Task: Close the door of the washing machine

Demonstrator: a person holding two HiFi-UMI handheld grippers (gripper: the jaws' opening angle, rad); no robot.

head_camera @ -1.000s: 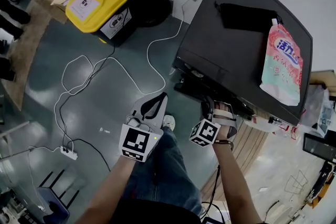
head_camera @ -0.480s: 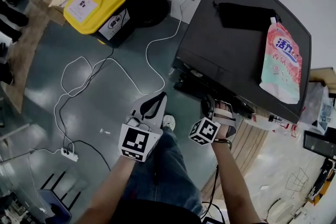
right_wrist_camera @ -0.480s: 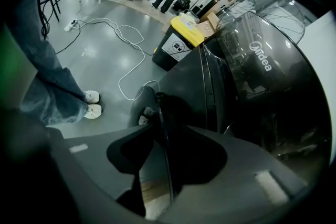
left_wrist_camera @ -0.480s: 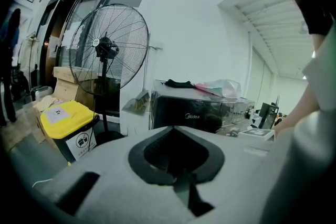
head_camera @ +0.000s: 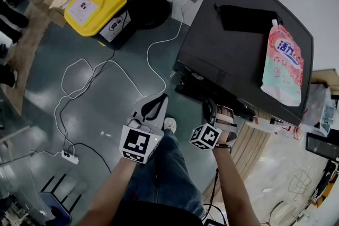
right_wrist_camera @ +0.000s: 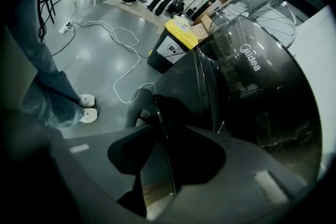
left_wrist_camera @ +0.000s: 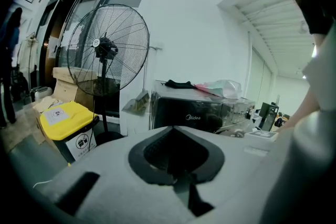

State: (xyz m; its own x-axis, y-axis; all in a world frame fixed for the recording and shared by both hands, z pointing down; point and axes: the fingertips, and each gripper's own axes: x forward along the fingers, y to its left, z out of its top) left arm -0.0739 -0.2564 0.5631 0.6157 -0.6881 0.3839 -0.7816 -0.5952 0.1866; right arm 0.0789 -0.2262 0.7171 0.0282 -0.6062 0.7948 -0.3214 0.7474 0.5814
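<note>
The black washing machine stands at the upper right of the head view. Its dark door juts out low on the front. My right gripper is at that door. In the right gripper view the door's thin edge runs between the jaws of the right gripper. They are closing with a gap on both sides. My left gripper hangs shut and empty over the floor, left of the machine. Seen from the left gripper, the machine front lies ahead.
A pink detergent pouch and a black cloth lie on the machine's top. A yellow-lidded bin and a fan's base stand at the back left. A white cable loops across the floor to a power strip.
The right gripper has rolled slightly at the door, its marker cube shifting a little. The left gripper has stayed put.
</note>
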